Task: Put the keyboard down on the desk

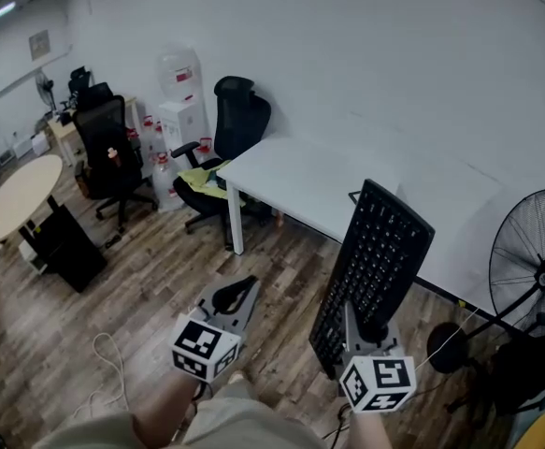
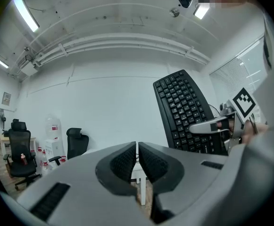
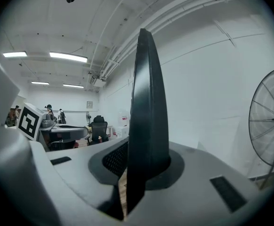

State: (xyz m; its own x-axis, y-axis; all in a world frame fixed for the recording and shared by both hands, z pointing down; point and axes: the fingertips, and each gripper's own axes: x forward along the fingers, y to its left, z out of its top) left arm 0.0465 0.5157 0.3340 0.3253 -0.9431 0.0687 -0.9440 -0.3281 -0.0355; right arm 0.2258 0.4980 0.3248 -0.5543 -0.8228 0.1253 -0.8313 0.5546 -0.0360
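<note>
While the right gripper stands clamped on the near end of the black keyboard, the board is held in the air, clear of the white desk. It sits at 5 o'clock in the head view and slants up toward 1 o'clock. The desk lies at 11 o'clock from it. The left gripper, at 9 o'clock of the right, has its jaws together, empty. A standing fan is at 3 o'clock.
</note>
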